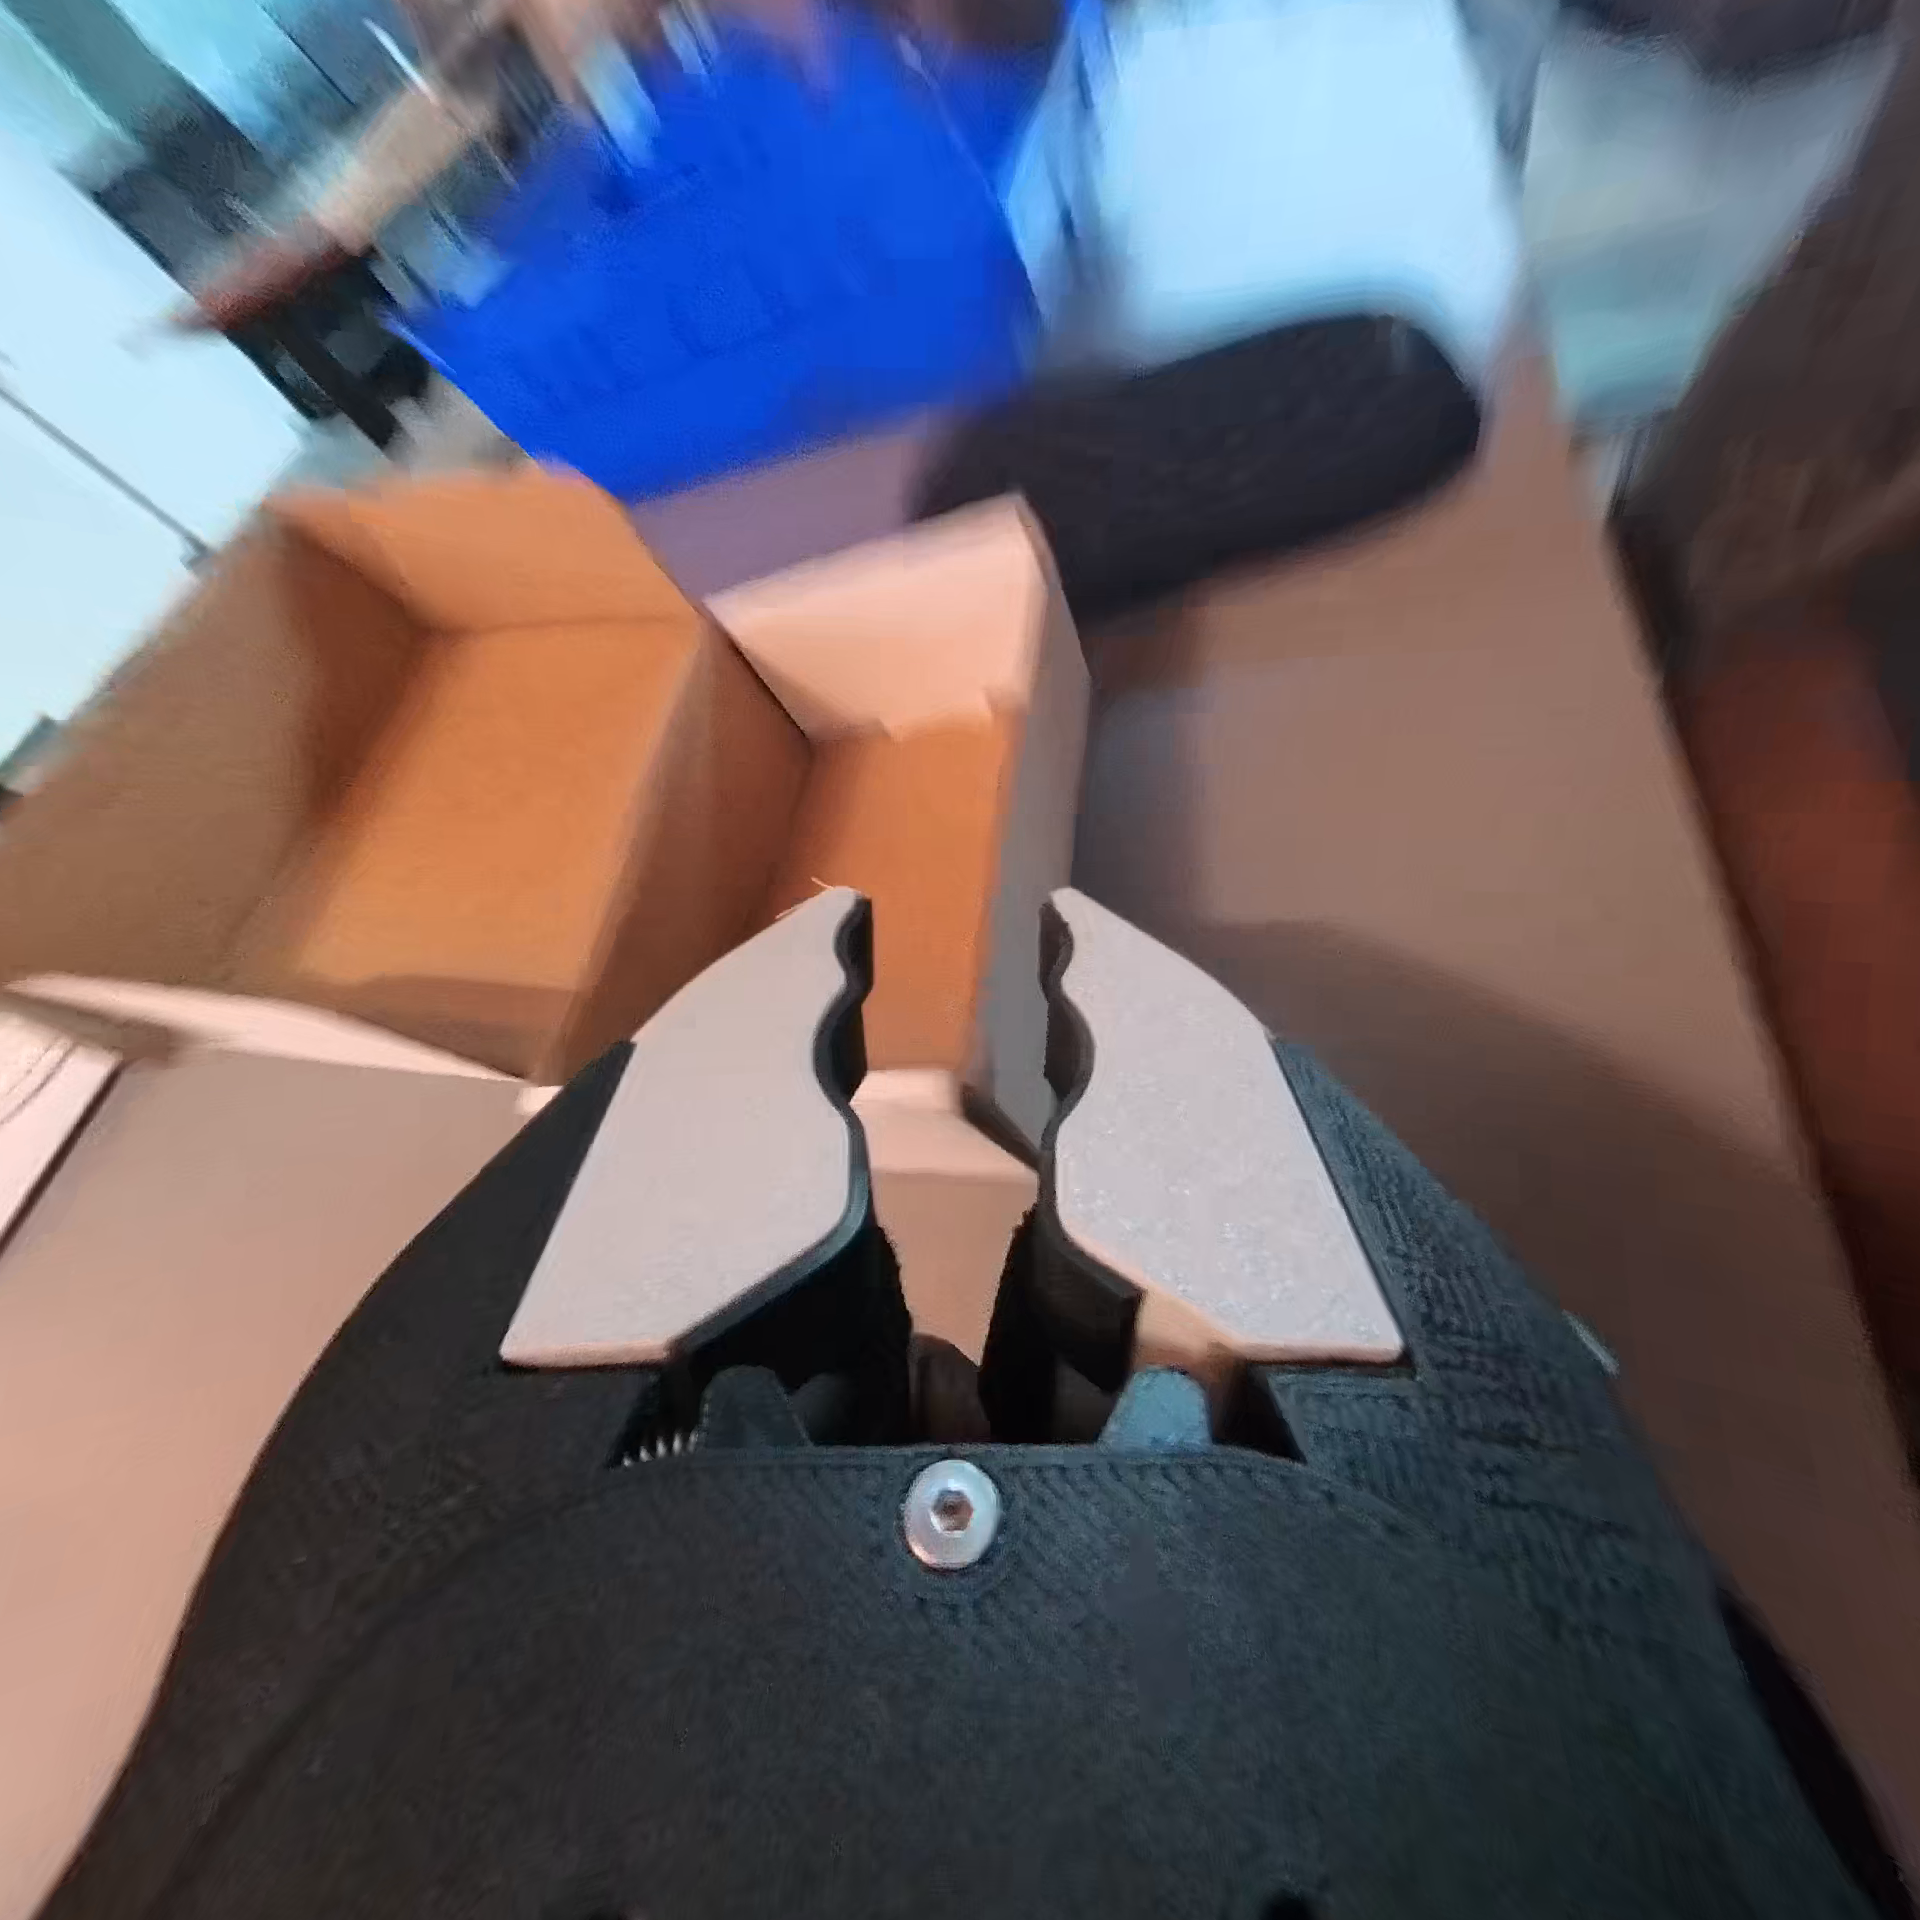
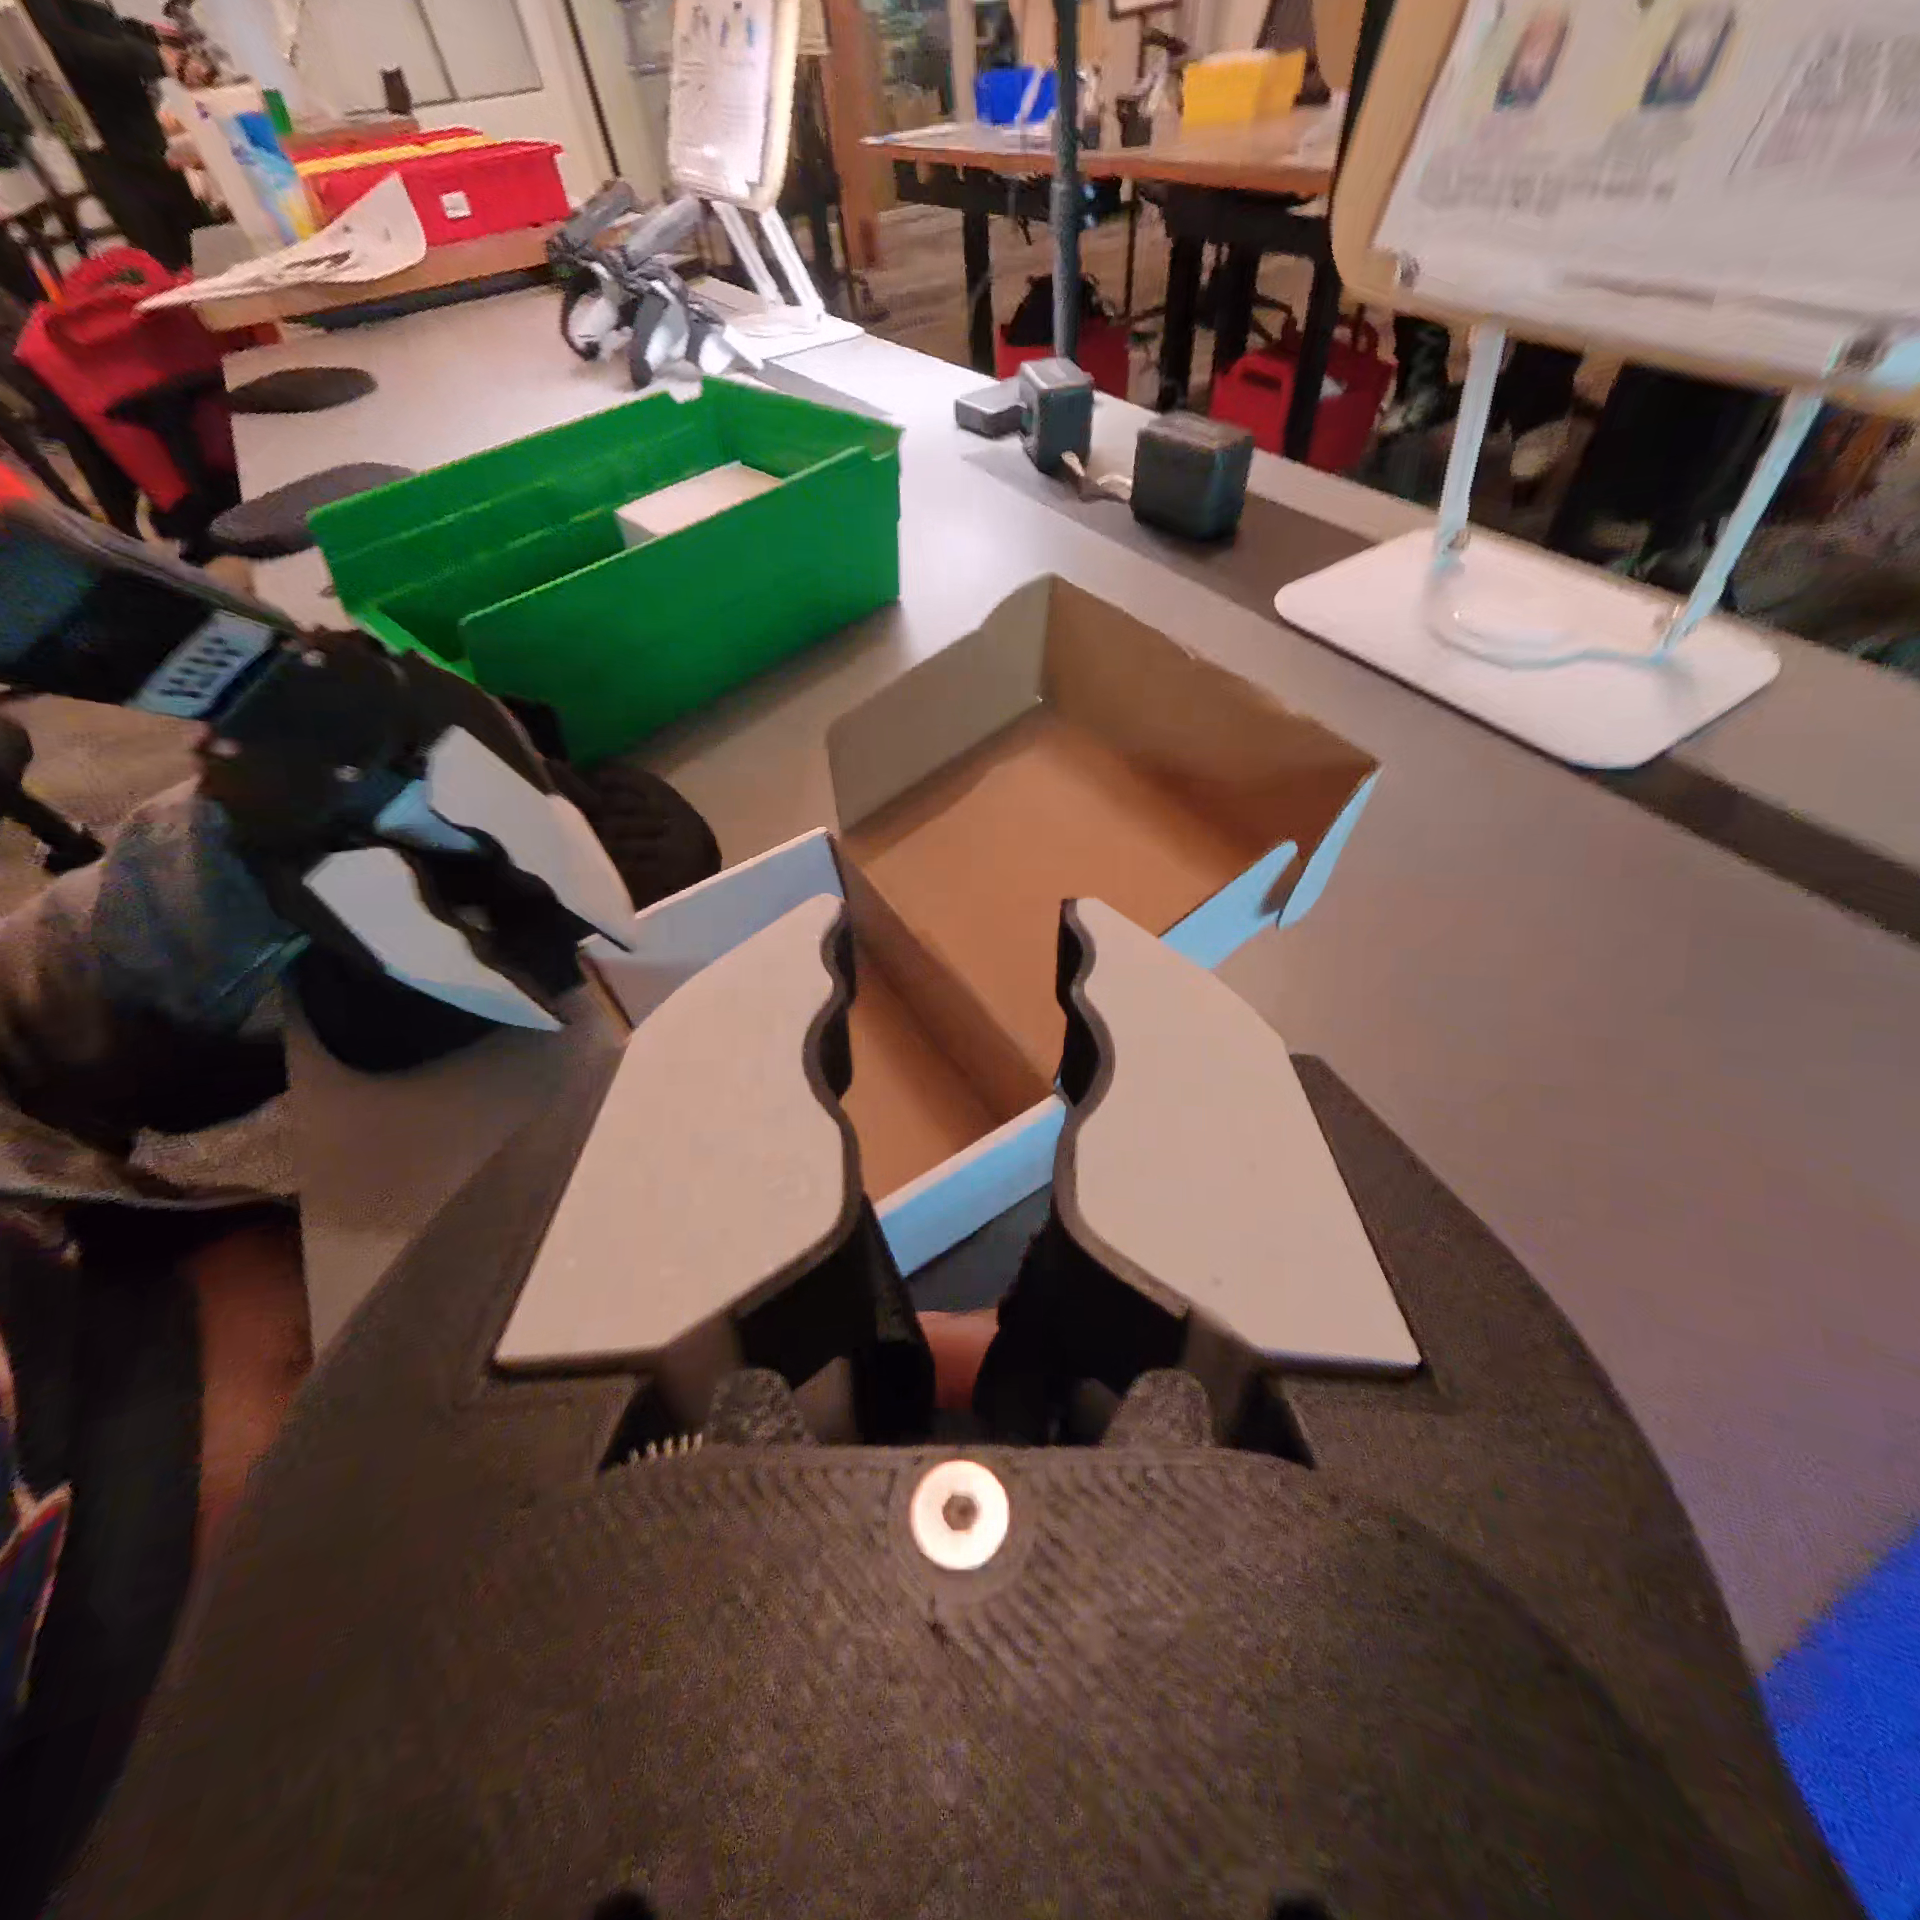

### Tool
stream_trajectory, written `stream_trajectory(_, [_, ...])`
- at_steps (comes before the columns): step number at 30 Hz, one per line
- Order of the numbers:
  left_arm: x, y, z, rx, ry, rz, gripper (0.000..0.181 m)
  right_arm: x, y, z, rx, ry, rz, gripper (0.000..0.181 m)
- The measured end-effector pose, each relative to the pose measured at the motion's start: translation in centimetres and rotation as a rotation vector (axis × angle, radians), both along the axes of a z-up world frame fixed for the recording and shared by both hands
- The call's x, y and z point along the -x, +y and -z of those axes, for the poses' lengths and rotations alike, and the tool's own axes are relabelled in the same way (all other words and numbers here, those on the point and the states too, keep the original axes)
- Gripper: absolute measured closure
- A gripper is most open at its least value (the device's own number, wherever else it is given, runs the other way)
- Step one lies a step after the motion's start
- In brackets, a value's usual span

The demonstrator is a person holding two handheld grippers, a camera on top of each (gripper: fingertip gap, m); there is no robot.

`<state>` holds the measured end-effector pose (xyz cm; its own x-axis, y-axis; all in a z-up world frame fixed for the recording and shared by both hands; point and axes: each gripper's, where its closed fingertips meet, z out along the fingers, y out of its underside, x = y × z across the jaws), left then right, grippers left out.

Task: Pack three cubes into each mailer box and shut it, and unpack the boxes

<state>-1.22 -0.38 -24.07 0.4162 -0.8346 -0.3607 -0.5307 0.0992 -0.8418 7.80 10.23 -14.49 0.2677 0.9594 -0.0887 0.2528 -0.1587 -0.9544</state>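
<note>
Open mailer box (image 2: 1049,831) on the grey table (image 2: 1558,1039), nothing inside, right gripper (image 2: 956,945) over its near edge, parted, holding nothing, left gripper (image 2: 597,940) beside its flap, parted, green bin (image 2: 675,623) behind.

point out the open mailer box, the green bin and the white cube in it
open mailer box (image 2: 1049,831): right wrist view, on its bare brown floor.
green bin (image 2: 675,634): right wrist view, on its near outer wall.
white cube (image 2: 698,499): right wrist view, on its top face, inside the bin's far end.

Heavy motion blur in left view; right view sharp, wide-angle-warped.
</note>
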Motion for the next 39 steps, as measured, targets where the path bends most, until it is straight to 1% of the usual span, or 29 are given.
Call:
stream_trajectory(2, [1.0, 0.8, -3.2, -0.028, -0.187, -0.057, 0.15, 0.5, 1.9, 1.2, 0.041, 0.022, 0.077, 0.145])
stream_trajectory(3, [2.1, 1.8, -5.1, -0.049, -0.295, -0.125, 0.15, 0.4, 3.1, 1.5, 0.06, 0.037, 0.131, 0.15])
stream_trajectory(5, [5.2, 4.2, -7.7, -0.061, -0.477, -0.313, 0.153, 0.3, 4.7, 2.1, 0.099, 0.049, 0.194, 0.157])
stream_trajectory(6, [6.8, 5.5, -8.2, -0.047, -0.525, -0.414, 0.154, 0.2, 5.5, 2.5, 0.105, 0.04, 0.225, 0.162])
stream_trajectory(7, [8.2, 6.7, -8.1, -0.02, -0.539, -0.499, 0.155, 0.2, 6.1, 2.8, 0.104, 0.029, 0.253, 0.165])
stream_trajectory(8, [9.2, 7.7, -7.7, 0.019, -0.536, -0.556, 0.155, 0.3, 6.4, 3.3, 0.105, 0.013, 0.265, 0.166])
stream_trajectory(11, [10.5, 10.3, -5.9, 0.163, -0.521, -0.635, 0.159, 0.9, 7.1, 5.0, 0.094, -0.058, 0.27, 0.168])
stream_trajectory(14, [11.4, 12.4, -4.1, 0.265, -0.519, -0.687, 0.163, 1.1, 8.0, 6.5, 0.125, -0.094, 0.28, 0.169])
stream_trajectory(17, [10.7, 13.6, -2.2, 0.371, -0.483, -0.671, 0.166, 1.1, 9.0, 8.1, 0.149, -0.136, 0.29, 0.169])
stream_trajectory(20, [9.9, 14.6, -1.3, 0.41, -0.46, -0.645, 0.168, 1.4, 9.4, 9.5, 0.2, -0.159, 0.274, 0.17])
stream_trajectory(21, [9.7, 14.8, -1.2, 0.422, -0.454, -0.635, 0.169, 1.6, 9.4, 9.6, 0.212, -0.155, 0.263, 0.17])
stream_trajectory(24, [8.7, 14.5, -1.4, 0.42, -0.455, -0.575, 0.17, 2.2, 8.6, 8.9, 0.21, -0.111, 0.216, 0.172])
stream_trajectory(26, [8.0, 14.0, -2.1, 0.391, -0.457, -0.528, 0.172, 2.5, 8.2, 8.3, 0.176, -0.102, 0.194, 0.173])
stream_trajectory(29, [7.4, 13.4, -3.0, 0.354, -0.445, -0.492, 0.177, 2.7, 7.4, 7.2, 0.118, -0.086, 0.168, 0.177])
stream_trajectory(34, [6.8, 11.2, -4.5, 0.185, -0.345, -0.423, 0.178, 2.3, 5.5, 5.2, -0.079, -0.062, 0.141, 0.178])
stream_trajectory(39, [5.7, 8.4, -4.6, 0.108, -0.296, -0.371, 0.177, 1.5, 3.3, 5.0, -0.274, -0.107, 0.141, 0.177])
